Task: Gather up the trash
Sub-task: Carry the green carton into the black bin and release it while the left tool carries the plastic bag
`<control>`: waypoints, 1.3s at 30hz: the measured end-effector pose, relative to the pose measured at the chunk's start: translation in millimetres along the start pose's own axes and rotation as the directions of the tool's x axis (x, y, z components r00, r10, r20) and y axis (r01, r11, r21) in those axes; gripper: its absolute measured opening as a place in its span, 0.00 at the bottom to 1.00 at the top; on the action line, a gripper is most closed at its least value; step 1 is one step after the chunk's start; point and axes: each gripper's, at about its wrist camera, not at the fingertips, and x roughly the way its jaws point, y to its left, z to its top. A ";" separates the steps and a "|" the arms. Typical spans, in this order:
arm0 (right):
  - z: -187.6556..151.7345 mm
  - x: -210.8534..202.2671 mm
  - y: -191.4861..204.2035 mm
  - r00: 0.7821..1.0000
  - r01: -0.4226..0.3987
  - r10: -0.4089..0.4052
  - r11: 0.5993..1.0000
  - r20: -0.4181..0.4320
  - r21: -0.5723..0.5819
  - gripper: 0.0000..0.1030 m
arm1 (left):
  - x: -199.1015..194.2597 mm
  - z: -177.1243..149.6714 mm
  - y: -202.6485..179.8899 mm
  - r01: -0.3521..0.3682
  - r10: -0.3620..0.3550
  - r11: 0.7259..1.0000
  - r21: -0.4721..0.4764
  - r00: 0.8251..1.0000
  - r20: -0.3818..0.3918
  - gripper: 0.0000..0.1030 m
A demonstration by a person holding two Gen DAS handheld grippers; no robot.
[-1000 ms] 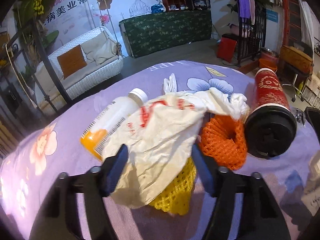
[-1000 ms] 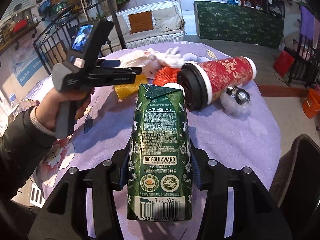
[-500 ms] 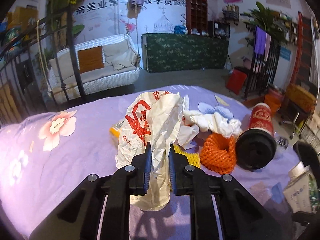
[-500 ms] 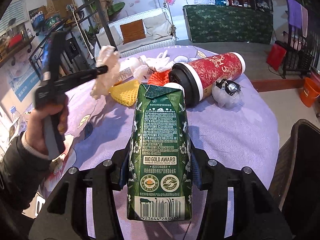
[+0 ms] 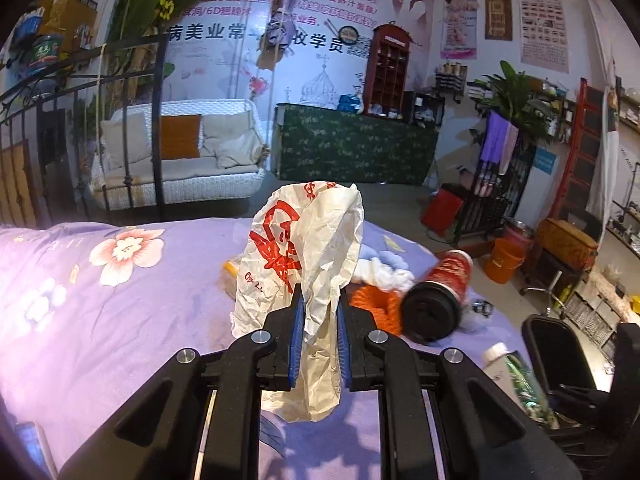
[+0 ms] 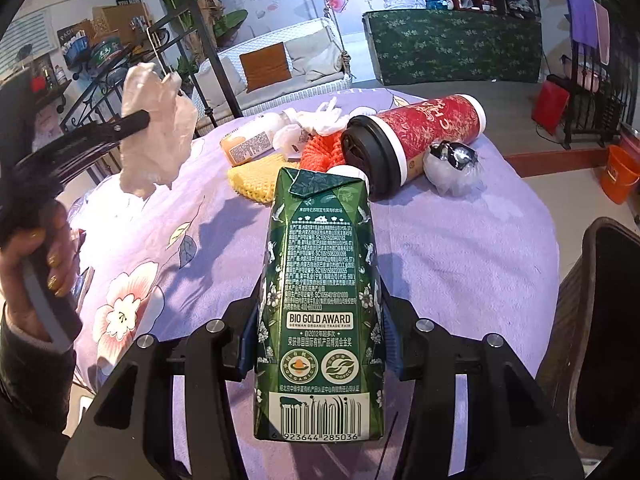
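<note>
My left gripper [image 5: 319, 306] is shut on a crumpled white plastic bag with red print [image 5: 308, 248], held up off the purple flowered tablecloth [image 5: 120, 312]. From the right wrist view the same bag [image 6: 154, 128] hangs from the left gripper [image 6: 138, 120] at upper left, in a person's hand [image 6: 44, 256]. My right gripper [image 6: 320, 316] is shut on a green carton [image 6: 320, 300], which stands between its pads. Still on the table lie a juice bottle [image 6: 252, 142], yellow foam net [image 6: 256, 178], orange foam net [image 6: 322, 152], white crumpled plastic [image 6: 320, 118] and a red cylinder can [image 6: 416, 136].
A clear wrapped dark object [image 6: 452, 164] lies beside the red can. A dark bin or chair [image 6: 608, 320] stands at the table's right edge. A phone-like object [image 6: 82, 284] rests near the left edge. Sofa and railing stand beyond the table.
The left gripper closed on the white bag and lifted it up and away from the pile, uncovering the bottle and nets. The right gripper kept hold of the carton, barely moving.
</note>
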 end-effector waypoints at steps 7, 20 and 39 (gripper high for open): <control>-8.4 -19.3 -14.6 0.999 0.029 -0.031 0.999 0.039 0.041 0.48 | -6.6 -9.2 -39.6 0.149 -0.149 0.989 0.018 0.988 -0.028 0.14; -34.9 -74.5 -105.5 0.975 0.175 -0.201 0.955 0.089 0.240 0.48 | 10.4 -21.0 -121.0 0.391 -0.380 0.917 0.075 0.916 -0.127 0.14; -50.5 -31.9 -289.6 0.872 0.488 -0.377 0.717 -0.313 0.498 0.48 | 31.1 -42.8 -200.1 0.574 -0.529 0.812 0.104 0.799 -0.285 0.14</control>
